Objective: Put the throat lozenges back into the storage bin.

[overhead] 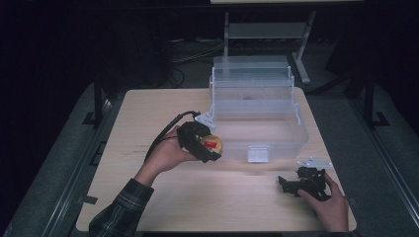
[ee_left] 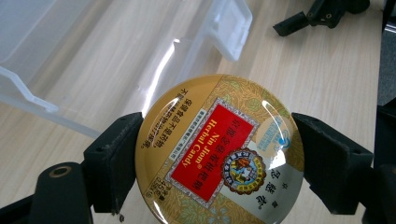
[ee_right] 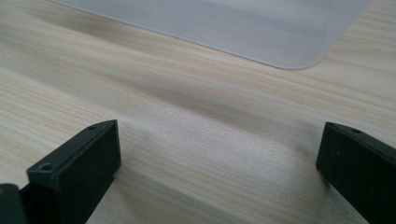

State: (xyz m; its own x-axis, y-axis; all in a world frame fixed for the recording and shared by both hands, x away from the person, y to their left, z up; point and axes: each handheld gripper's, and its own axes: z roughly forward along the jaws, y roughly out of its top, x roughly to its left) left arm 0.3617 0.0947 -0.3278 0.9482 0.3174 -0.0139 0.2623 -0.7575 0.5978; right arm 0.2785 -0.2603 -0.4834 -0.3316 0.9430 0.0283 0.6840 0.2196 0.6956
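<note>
A round gold candy tin (ee_left: 219,149) with a red label sits between the two black jaws of my left gripper (ee_left: 217,156), which is shut on its rim. In the high view the left gripper (overhead: 210,147) holds the tin (overhead: 212,143) just left of the front wall of a clear plastic box (overhead: 257,111) with its lid up. My right gripper (overhead: 289,183) rests low over the table near the front right corner, open. In the right gripper view the jaws of the right gripper (ee_right: 219,163) stand wide apart over bare wood.
The clear box has a latch tab (overhead: 258,154) on its front wall and stepped trays raised at the back. The wooden table (overhead: 197,197) has free room in front of the box. Cables and a metal stand (overhead: 301,54) lie on the floor beyond.
</note>
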